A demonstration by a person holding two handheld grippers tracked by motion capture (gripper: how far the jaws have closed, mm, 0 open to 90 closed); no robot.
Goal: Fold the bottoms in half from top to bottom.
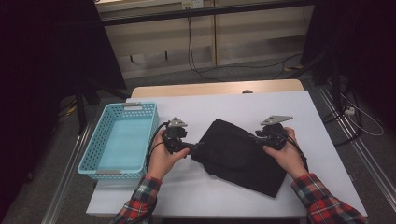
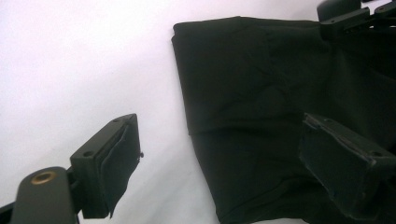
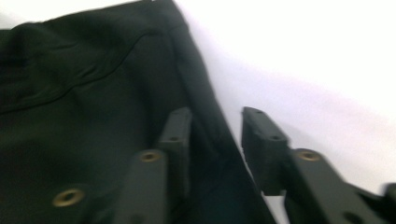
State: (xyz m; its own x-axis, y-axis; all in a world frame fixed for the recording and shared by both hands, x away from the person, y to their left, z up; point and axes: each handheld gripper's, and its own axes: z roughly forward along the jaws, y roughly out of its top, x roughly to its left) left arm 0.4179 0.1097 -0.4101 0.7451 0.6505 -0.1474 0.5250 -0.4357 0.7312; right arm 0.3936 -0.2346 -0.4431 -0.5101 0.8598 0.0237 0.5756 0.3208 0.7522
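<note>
A folded black cloth (image 1: 238, 156) lies on the white table (image 1: 233, 105), between my two grippers. My left gripper (image 1: 195, 148) sits at the cloth's left corner. In the left gripper view it (image 2: 222, 130) stands wide open, one jaw over the bare table and the other over the cloth (image 2: 261, 93). My right gripper (image 1: 257, 140) is at the cloth's right edge. In the right gripper view its jaws (image 3: 217, 123) stand a little apart, with the hem of the cloth (image 3: 93, 93) lying between them and not pinched.
A light blue plastic basket (image 1: 88, 154) stands at the table's left edge, with nothing in it. Bare white table surrounds the cloth at the back and right. Cables run across the floor beyond the table. The right gripper (image 2: 350, 14) shows in the top corner of the left gripper view.
</note>
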